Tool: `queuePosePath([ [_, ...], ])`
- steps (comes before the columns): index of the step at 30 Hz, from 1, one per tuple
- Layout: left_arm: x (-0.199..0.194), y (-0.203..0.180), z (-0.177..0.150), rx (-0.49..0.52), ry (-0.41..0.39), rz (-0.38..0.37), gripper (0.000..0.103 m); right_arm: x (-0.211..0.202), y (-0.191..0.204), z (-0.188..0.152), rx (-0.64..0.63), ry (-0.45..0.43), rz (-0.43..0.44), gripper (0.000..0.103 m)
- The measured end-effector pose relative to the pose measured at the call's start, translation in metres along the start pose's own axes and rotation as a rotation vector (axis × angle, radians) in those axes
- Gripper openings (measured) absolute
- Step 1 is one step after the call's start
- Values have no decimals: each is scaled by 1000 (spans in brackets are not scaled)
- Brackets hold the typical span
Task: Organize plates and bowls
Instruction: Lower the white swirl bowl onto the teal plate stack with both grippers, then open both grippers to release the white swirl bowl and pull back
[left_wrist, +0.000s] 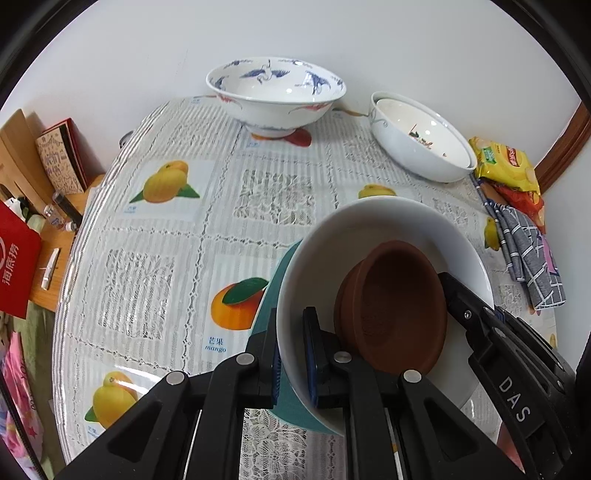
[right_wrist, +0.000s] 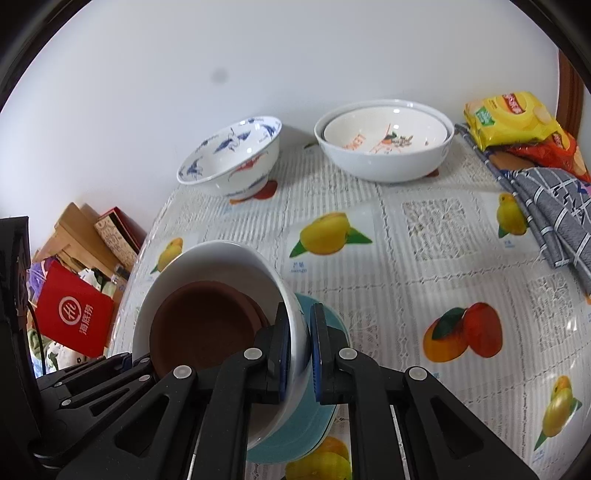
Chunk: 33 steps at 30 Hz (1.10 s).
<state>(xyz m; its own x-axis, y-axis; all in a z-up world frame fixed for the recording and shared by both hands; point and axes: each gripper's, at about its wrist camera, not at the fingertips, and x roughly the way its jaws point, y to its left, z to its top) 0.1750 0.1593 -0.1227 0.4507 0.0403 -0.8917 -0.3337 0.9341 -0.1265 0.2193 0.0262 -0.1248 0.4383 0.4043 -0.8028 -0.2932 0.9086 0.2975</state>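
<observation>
My left claw pinches the near rim of the white bowl, one finger inside, one outside. My right claw pinches the opposite rim of the same bowl. The bowl is tilted, mouth open toward 1 o'clock in the left view. A brown clay bowl lies nested inside it, and a teal plate sits under it on the surface. The crane-patterned bowl stands upright at 12 o'clock.

You face a plain white wall; wooden trim runs at your right, a low wooden shelf sits left.
</observation>
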Motion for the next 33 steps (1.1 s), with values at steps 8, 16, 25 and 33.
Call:
queuePosePath([
  [8,19,4,-8,-5,35,4,11,21,-4,-9,0,53,-8,10],
  [16,22,2,-10,9,23,8,12,27,-3,-13,-36,55,-35,9],
  [25,20,4,-11,18,34,2,16,27,-7,-13,-42,47,-28,15],
  [33,8,5,-18,32,30,4,22,17,-2,-16,-77,32,-43,16],
])
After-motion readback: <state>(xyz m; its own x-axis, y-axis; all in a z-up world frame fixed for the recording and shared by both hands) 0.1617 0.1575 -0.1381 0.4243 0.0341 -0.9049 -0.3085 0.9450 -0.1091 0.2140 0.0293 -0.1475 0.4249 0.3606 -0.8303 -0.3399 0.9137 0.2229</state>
